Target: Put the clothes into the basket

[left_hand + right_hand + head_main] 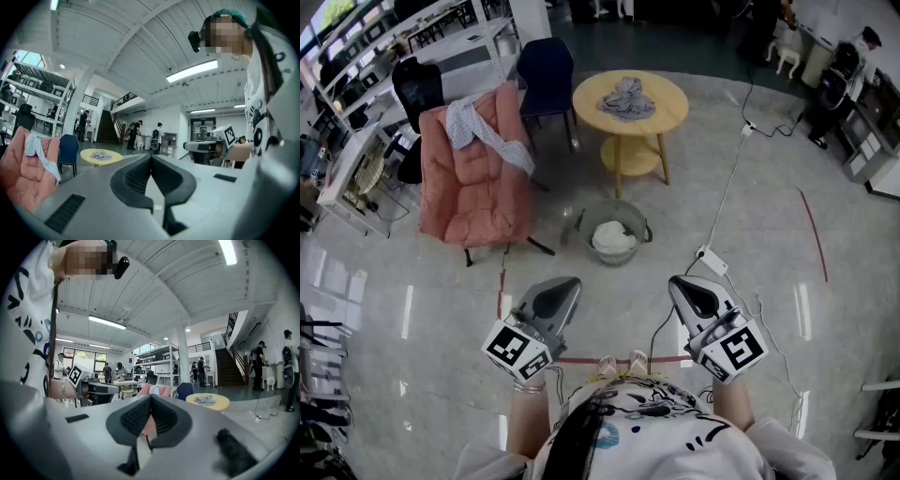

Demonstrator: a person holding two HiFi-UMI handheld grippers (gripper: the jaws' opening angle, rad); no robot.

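Pale polished floor spreads through a big open hall. One pink armchair [459, 192] bears one checked garment [483, 131], and one round yellow table [661, 117] bears one grey garment [626, 98]; both are yet to go in. One basket [586, 225] stands on the floor nearer the person, with one white garment [614, 238] already inside, so about a third seems done. The left gripper [570, 283] and right gripper [677, 281] are both closed and empty, well apart from the clothes.

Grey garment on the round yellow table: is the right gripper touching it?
Apart. The head view shows the right gripper held over the floor, well short of the grey garment.
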